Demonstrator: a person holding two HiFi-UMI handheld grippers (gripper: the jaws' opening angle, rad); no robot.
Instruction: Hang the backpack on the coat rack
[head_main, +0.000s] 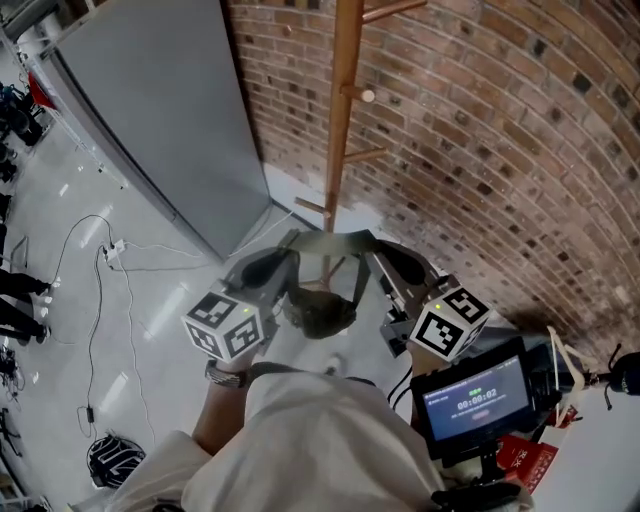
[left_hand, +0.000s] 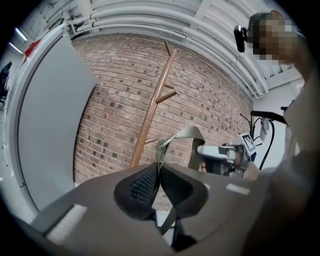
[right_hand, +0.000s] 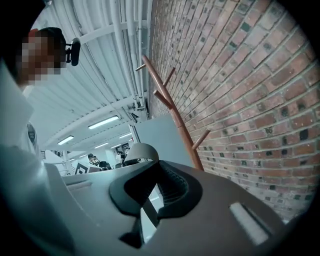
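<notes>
Brick wall (head_main: 480, 150), coat rack (head_main: 343, 120); backpack straps (head_main: 330, 241) in left claw (left_hand: 159, 175), right claw (right_hand: 152, 186)

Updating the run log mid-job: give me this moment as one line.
backpack: hanging between grippers, not yet on coat rack | left gripper: shut on strap | right gripper: shut on strap

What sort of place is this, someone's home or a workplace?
Likely a workshop or lab in an industrial building, not a home: a bare brick wall, exposed ceiling pipes, and cables trailing across a glossy floor.
</notes>
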